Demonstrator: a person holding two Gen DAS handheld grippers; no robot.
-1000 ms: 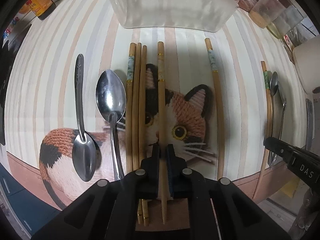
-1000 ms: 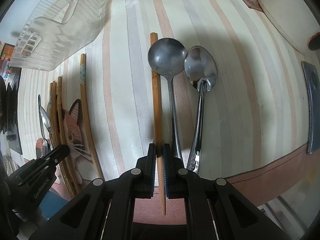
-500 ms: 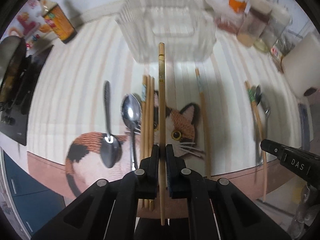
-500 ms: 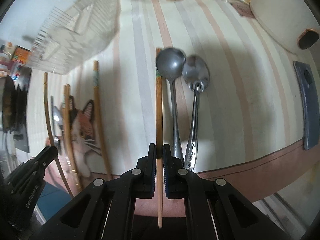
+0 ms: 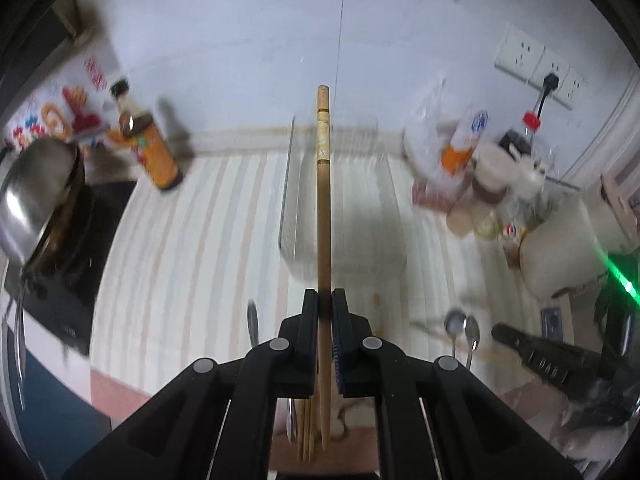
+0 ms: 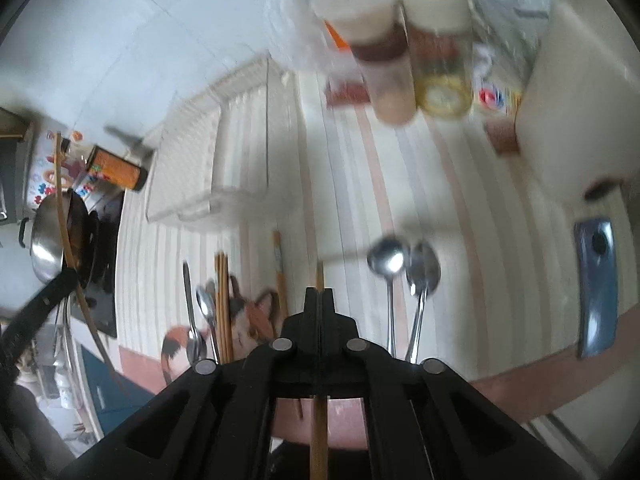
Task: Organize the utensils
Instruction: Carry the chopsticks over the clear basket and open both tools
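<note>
Step in hand: I have a chopstick (image 5: 323, 208) clamped in my left hand-held gripper (image 5: 325, 300) and another chopstick (image 6: 319, 276) in my right hand-held gripper (image 6: 319, 294), both carried clear of the table (image 5: 180, 264).
Left grip: jaws pressed together on the stick, which runs straight ahead past the tips.
Right grip: jaws shut tight on a stick; only a short end shows beyond them, the rest trails back under the body.
Where they go, I judge: the clear bin (image 6: 208, 164), ahead and left of my right hand-held gripper.
Next move: bring both sticks over the bin's open top, tips lined up, before letting go.
Left behind: chopsticks (image 6: 222, 304) and spoons (image 6: 404, 276) lying on the cat mat (image 6: 256, 316) and stripes below.
Hard to make out: in the left view the bin is a smear behind the stick; its rim and contents I cannot read.
</note>
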